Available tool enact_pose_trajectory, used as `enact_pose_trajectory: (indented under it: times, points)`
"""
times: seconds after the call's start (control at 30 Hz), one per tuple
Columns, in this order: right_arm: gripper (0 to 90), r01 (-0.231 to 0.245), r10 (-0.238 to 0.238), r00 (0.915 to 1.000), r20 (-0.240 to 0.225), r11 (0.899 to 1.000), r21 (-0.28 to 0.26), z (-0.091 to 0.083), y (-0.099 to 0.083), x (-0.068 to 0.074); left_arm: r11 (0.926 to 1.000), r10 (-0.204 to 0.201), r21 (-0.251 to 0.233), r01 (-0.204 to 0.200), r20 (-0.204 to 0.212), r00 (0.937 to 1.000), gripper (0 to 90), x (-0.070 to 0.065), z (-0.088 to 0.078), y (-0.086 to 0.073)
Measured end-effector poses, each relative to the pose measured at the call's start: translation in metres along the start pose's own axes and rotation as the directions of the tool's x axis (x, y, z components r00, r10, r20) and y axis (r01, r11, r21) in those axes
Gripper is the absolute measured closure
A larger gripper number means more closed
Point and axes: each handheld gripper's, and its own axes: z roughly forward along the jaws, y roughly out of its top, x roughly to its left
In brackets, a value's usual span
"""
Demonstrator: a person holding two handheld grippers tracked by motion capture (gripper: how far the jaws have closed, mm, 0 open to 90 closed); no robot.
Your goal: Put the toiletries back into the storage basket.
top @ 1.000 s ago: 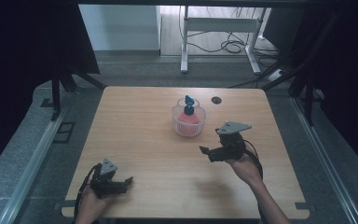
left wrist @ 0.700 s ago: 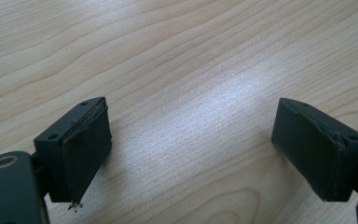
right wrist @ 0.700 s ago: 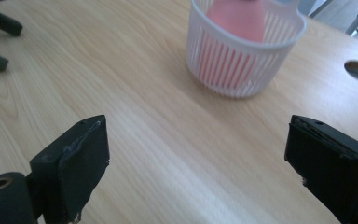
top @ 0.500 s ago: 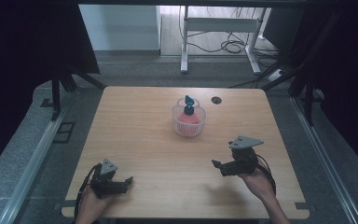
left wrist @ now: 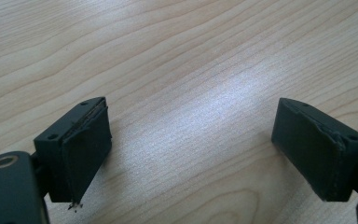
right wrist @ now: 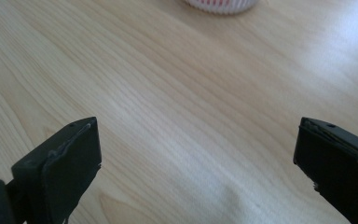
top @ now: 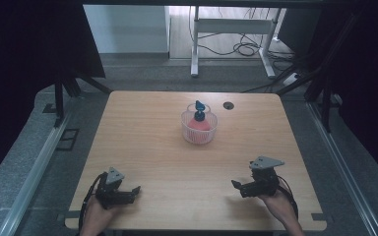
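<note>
A small pink-and-white ribbed bowl [top: 199, 128] stands on the far middle of the wooden table [top: 147, 142], with a red thing and a dark blue object [top: 199, 109] sticking up out of it. My right gripper [top: 236, 186] hovers low near the front right of the table, well short of the bowl. Its jaws have just been opening and now stand wide apart over bare wood, nothing between them. The bowl's rim [right wrist: 219, 4] peeks in at the top of the right gripper view. My left gripper [top: 135, 191] rests at the front left, open and empty [left wrist: 191, 140].
A small dark round hole [top: 228, 105] sits in the tabletop right of the bowl. Grey floor, a metal rail at the left and a white desk frame with cables lie beyond the table's far edge.
My right gripper has drawn back from beside the bowl toward the front right edge and sunk lower. The left gripper has stayed put.
</note>
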Motion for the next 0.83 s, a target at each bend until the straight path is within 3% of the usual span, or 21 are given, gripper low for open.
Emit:
enact_pose_trajectory:
  times: [0.37, 0.53, 0.83]
  points:
    - [0.6, -0.039, 0.039, 0.9992, 0.003, 0.999, 0.033, 0.011, -0.029, -0.002, 1.0, -0.002, 0.0, 0.002, -0.001, 1.0, 11.4, 0.0, 0.0, 0.0]
    - [0.7, -0.026, 0.025, 0.9997, 0.003, 0.996, 0.08, 0.021, -0.04, 0.001, 1.0, -0.003, 0.0, 0.003, 0.0, 1.0, 11.4, 0.0, 0.0, 0.0]
    - [0.0, -0.031, 0.031, 0.9995, -0.002, 0.997, 0.066, 0.024, -0.044, 0.002, 1.0, -0.001, 0.0, 0.001, 0.003, 1.0, 11.4, -0.001, 0.0, 0.0]
